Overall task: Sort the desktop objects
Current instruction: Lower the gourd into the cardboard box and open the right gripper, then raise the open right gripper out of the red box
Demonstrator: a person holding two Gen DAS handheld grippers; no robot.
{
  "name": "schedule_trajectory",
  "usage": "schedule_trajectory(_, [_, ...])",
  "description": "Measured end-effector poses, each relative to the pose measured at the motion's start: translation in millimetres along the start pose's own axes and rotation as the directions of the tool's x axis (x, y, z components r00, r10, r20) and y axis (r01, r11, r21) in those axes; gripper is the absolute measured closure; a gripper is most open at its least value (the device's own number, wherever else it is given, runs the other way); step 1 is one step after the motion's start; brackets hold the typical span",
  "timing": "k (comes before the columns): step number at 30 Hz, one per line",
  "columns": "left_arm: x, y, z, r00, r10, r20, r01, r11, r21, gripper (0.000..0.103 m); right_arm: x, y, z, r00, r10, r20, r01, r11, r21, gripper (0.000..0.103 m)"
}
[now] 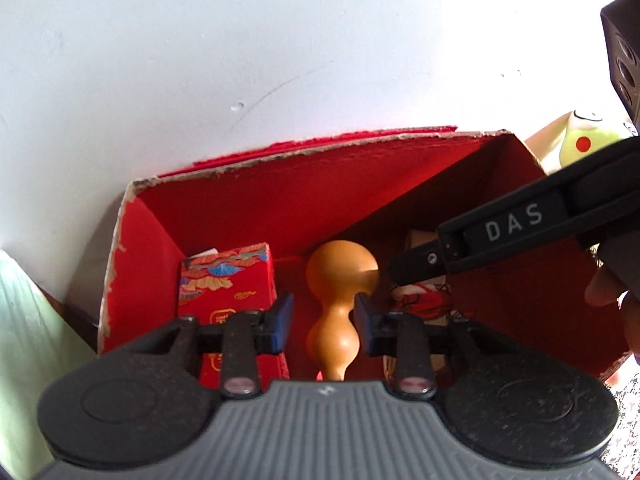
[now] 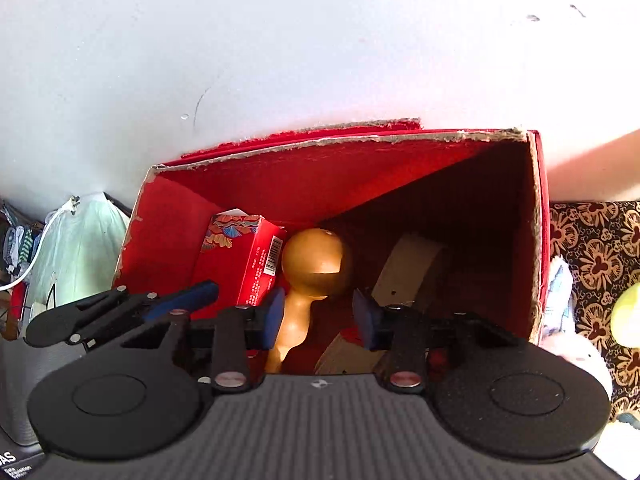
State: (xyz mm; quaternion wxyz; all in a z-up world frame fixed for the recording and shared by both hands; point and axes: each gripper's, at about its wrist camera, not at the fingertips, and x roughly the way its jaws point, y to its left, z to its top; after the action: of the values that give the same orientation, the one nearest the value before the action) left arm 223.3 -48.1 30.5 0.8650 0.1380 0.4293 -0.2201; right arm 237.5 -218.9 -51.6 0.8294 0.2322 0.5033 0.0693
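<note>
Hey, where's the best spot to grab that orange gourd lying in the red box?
Probably the narrow waist of the gourd, coming straight down from above. It lies flat on the floor of the red box between a red carton and a tan piece, so fingers either side of the waist fit best.

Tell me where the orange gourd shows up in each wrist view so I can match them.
Left wrist: the orange gourd lies centre-low, framed between the open left hand-held gripper fingers.
Right wrist: the gourd sits centre, slightly left, beside the open right hand-held gripper.
Shared landmark: the patterned red carton just left of the gourd, inside the red box.
</note>
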Motion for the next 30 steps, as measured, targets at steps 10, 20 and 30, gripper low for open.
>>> schedule_trajectory(10, [-1.0, 3.0, -1.4, 1.000, 0.022, -0.007, -0.021, 1.000, 0.014, 0.068, 49.1, 55.0, 8.6, 0.956, -0.288, -0.051, 0.274, 0.944, -0.185, 0.067])
schedule_trajectory(20, [2.6, 9.0, -6.4, 0.998, -0.015, -0.055, 0.014, 0.999, -0.029, 0.069, 102.3, 49.7, 20.6, 0.966, -0.150, -0.209, 0.133, 0.987, -0.094, 0.051])
schedule_trajectory(30, [32.8, 27.8, -8.8, 0.997, -0.043, -0.065, 0.040, 0.998, -0.040, 0.068, 116.0, 58.5, 32.4, 0.988, -0.026, -0.155, 0.012, 0.996, -0.090, 0.051])
